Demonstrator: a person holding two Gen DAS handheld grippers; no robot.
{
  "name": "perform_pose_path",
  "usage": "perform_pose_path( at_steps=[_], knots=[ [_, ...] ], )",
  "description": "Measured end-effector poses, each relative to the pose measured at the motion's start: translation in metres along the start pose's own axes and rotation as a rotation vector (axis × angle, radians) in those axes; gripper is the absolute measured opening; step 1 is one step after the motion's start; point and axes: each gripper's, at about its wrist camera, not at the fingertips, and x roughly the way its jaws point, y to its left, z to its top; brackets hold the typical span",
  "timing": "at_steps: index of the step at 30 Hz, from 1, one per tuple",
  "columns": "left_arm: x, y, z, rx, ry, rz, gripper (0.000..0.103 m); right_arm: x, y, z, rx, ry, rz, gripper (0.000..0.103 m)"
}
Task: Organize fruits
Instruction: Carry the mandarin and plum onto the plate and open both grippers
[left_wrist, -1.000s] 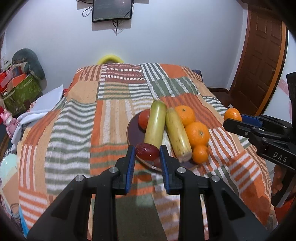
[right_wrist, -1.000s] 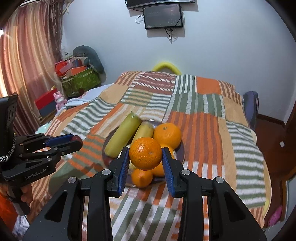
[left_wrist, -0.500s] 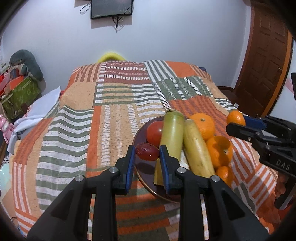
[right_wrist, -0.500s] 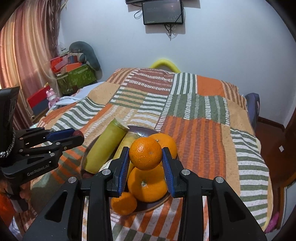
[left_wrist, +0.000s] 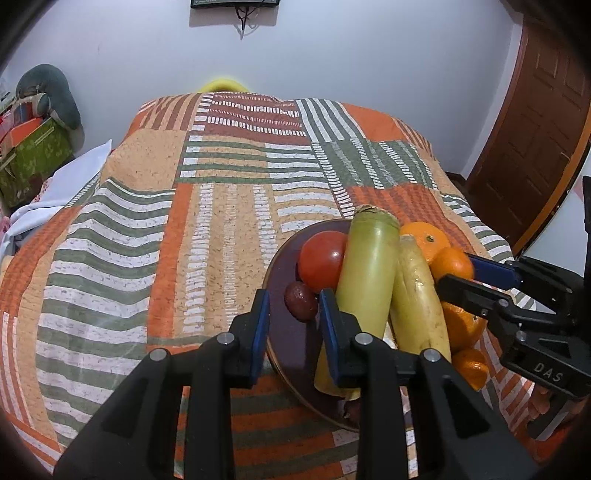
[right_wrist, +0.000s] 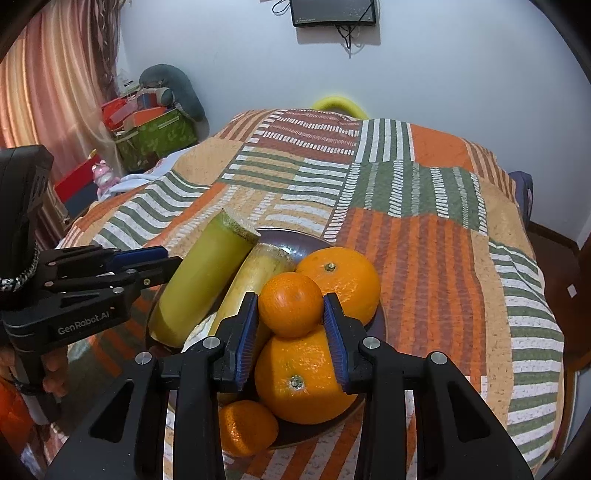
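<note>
— What is the dark plate carrying?

— It is carrying four oranges, two yellow-green stalks, one tomato and one dark red fruit, right of centre in the left view.

— What are the claws doing?

— The left gripper is standing spread, with the dark red fruit lying on the plate between its pads, unpinched. The right gripper is pinching one small orange, which is resting atop a bigger one at frame centre.

Bed under striped patchwork quilt; dark plate directly on quilt, near right front; white cloth at left edge.
</note>
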Motion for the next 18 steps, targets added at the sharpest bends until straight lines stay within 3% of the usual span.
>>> perform_pose_path(
  at_steps=[3, 10, 18],
  knots=[
    [-0.002, 0.001, 0.0, -0.007, 0.001, -0.002, 0.03, -0.002, 0.0, 0.0, 0.008, -0.008, 0.0, 0.05],
    [-0.029, -0.002, -0.002, -0.01, -0.027, -0.006, 0.03, -0.018, 0.004, 0.003, 0.006, -0.032, -0.021, 0.051],
    [-0.118, -0.027, 0.0, 0.017, -0.176, -0.022, 0.03, -0.085, 0.02, 0.005, -0.027, -0.138, -0.072, 0.051]
  ],
)
